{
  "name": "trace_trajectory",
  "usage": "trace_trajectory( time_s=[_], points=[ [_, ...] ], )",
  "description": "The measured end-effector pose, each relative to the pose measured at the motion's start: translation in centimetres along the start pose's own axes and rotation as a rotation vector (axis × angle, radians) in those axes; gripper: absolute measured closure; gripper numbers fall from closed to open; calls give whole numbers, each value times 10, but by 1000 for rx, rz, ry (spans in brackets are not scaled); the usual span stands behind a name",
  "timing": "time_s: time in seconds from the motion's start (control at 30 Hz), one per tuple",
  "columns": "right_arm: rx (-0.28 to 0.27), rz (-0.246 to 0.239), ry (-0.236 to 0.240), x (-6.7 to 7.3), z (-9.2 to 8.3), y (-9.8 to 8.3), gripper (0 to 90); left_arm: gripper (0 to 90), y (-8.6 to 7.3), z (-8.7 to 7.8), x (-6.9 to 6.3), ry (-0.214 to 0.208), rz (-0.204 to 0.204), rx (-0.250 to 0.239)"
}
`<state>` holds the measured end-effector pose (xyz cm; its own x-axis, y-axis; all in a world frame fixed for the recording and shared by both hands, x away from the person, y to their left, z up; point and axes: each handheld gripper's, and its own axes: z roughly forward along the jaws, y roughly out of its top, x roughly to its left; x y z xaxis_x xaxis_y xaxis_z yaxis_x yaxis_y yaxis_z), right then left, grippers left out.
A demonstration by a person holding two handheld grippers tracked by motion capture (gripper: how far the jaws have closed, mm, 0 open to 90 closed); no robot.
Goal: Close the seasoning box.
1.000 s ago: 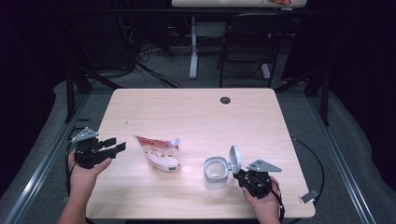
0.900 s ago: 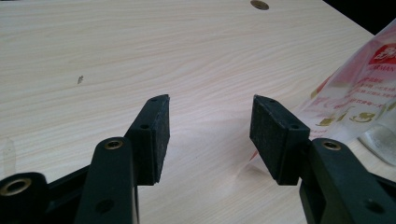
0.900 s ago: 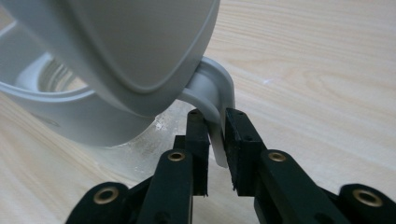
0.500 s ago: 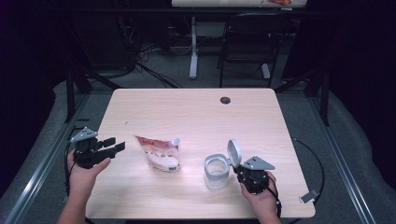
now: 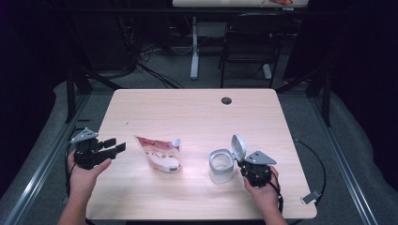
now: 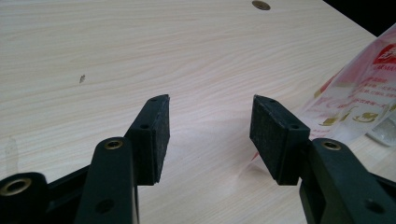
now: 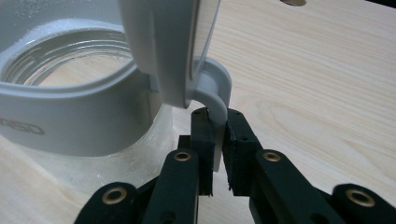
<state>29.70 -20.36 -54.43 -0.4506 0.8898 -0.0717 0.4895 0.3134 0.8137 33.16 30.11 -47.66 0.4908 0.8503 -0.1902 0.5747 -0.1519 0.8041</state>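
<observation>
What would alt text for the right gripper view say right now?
The right gripper has just closed on the grey handle loop of a clear jar, whose hinged lid stands open above the jar's empty mouth. Behind them lies the pale wooden table.

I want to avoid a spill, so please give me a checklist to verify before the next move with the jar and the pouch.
1. Right gripper closed on the jar's handle: ok; its jaws have just been closing and the pads press the handle's lower end.
2. Lid flipped up, mouth of the jar free: ok.
3. Jar standing upright on the table: ok.
4. Left gripper open and holding nothing: ok; bare table shows between the pads.
5. Pouch within the left gripper's reach: ok, it lies just beside it.
6. Pouch already opened: cannot tell.
</observation>
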Motion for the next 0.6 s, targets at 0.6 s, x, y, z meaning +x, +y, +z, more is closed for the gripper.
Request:
trace_trajectory(
  time_s=[0.6],
  points=[
    [-15, 140, 66, -30, -2, -8, 743, 478, -1, 0, 2, 4, -3, -2]
  ],
)
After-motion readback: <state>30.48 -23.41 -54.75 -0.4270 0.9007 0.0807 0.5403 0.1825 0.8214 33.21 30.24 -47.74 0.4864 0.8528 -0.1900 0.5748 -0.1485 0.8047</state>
